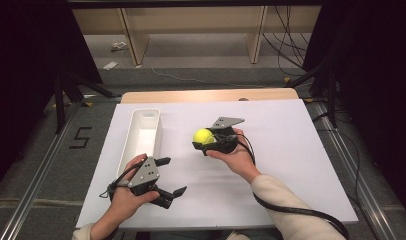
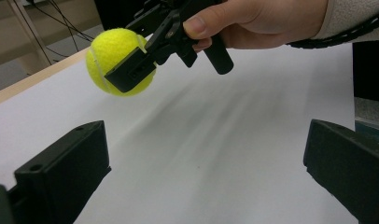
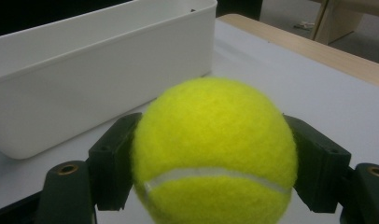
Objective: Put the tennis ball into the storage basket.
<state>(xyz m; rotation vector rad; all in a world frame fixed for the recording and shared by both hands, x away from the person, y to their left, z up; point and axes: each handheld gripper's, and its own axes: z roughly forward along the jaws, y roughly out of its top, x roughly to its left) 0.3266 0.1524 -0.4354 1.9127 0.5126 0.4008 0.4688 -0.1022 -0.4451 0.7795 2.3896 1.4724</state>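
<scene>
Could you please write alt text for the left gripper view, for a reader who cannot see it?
A hand holds the right gripper shut on a yellow tennis ball above a white table. The left gripper waits open in the foreground, its black jaws wide apart.

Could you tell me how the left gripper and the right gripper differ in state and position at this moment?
The right gripper is shut on the tennis ball, while the left gripper is open and holds nothing. The right gripper is held above the white sheet near the table's middle; the left gripper sits nearer the person, beside the near end of the white bin. Both are black, two-jawed and hand-held.
</scene>
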